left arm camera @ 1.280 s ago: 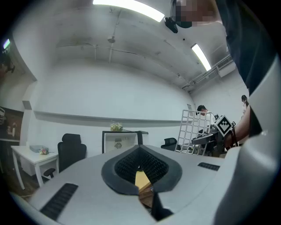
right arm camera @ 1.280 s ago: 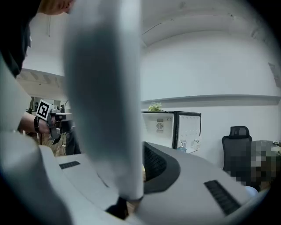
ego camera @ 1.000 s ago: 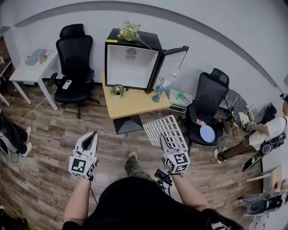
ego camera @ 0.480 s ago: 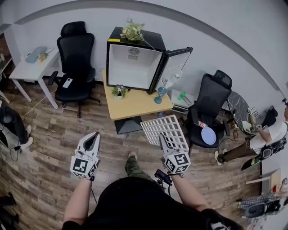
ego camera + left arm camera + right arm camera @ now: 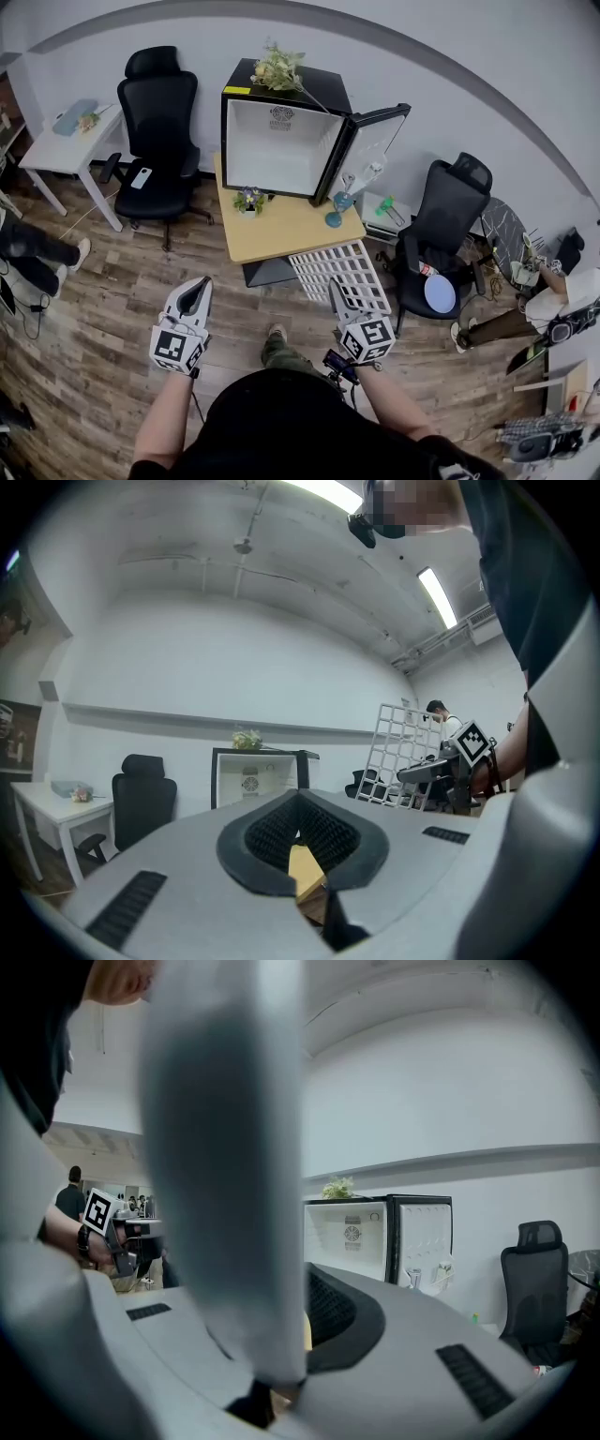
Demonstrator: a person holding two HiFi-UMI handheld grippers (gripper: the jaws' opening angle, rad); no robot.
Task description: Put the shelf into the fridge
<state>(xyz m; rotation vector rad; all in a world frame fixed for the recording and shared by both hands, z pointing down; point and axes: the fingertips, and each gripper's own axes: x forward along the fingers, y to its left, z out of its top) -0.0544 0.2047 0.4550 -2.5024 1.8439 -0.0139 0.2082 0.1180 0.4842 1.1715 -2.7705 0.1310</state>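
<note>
Ahead by wall: fridge (image 5: pixel 279 141) door open | right hand-held gripper (image 5: pixel 337 289) clamps white shelf (image 5: pixel 349 265) | left hand-held gripper (image 5: pixel 199 283) jaws together

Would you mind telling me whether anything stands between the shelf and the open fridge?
The fridge door is open and the cavity looks bare. A potted plant and a blue vase stand on the table before it, one toward each side; the shelf in the right gripper would likely pass between them.
</note>
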